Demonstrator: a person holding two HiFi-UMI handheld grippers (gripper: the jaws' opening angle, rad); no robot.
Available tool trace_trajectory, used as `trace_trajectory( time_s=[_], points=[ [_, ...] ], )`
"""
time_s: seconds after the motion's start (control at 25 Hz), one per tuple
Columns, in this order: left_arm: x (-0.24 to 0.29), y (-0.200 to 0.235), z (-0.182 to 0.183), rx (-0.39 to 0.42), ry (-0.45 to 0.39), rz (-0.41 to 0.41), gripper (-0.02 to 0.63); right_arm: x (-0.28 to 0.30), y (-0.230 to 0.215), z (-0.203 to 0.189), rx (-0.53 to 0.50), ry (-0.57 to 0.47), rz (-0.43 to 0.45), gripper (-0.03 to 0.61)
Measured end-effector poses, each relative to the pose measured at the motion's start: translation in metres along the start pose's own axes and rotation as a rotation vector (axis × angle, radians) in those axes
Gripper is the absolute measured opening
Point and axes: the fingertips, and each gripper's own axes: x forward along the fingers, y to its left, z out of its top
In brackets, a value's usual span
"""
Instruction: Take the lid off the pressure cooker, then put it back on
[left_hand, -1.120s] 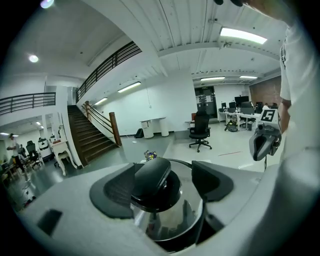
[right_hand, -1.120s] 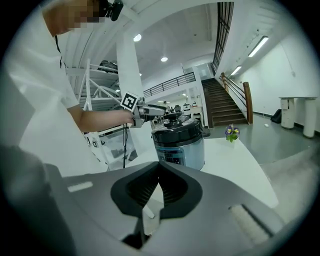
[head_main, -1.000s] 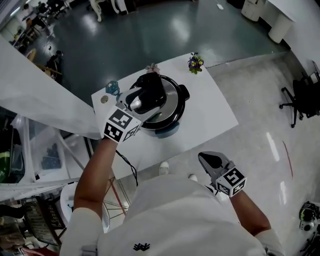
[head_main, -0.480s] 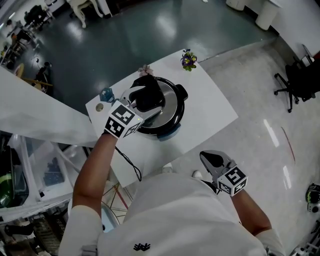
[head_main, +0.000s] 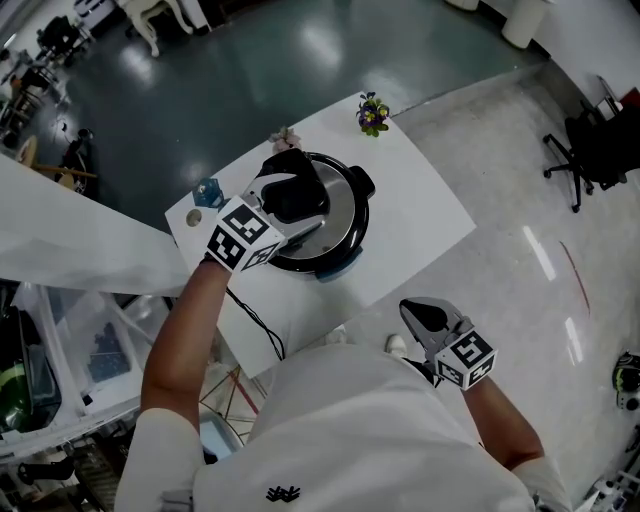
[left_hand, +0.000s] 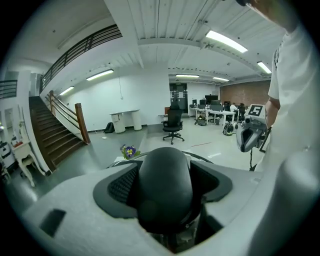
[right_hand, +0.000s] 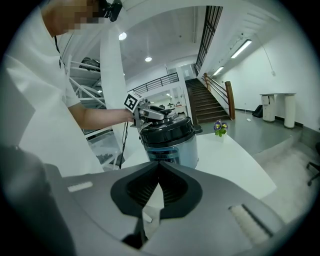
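Note:
The pressure cooker (head_main: 345, 225) stands on the white table (head_main: 420, 215) with its lid on; the right gripper view shows it as the steel pot (right_hand: 172, 142). My left gripper (head_main: 290, 208) reaches over the lid, its jaws on either side of the black lid handle (head_main: 300, 190). In the left gripper view that handle (left_hand: 165, 170) fills the gap between the pads, and the jaws are closing on it. My right gripper (head_main: 420, 316) hangs off the table's near edge, by my body. It is shut and holds nothing (right_hand: 160, 167).
A small pot of purple flowers (head_main: 372, 113) stands at the table's far corner. A pink thing (head_main: 285, 137) and a blue one (head_main: 208, 190) lie at the left edge. A black cable (head_main: 255, 320) hangs off the near side. An office chair (head_main: 590, 140) stands far right.
My left gripper has sunk a little over the lid, and its jaws now sit lower round the handle. The right gripper has kept its place.

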Motion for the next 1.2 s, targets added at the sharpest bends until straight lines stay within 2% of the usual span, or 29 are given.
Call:
trace_trajectory(
  time_s=[0.6, 1.2],
  points=[
    [0.0, 0.001, -0.001, 0.023, 0.013, -0.015, 0.296, 0.002, 0.003, -0.002, 0.004, 0.012, -0.004, 0.014],
    [-0.007, 0.007, 0.014, 0.005, 0.001, 0.029, 0.293, -0.017, -0.008, -0.008, 0.009, 0.003, -0.015, 0.014]
  ],
)
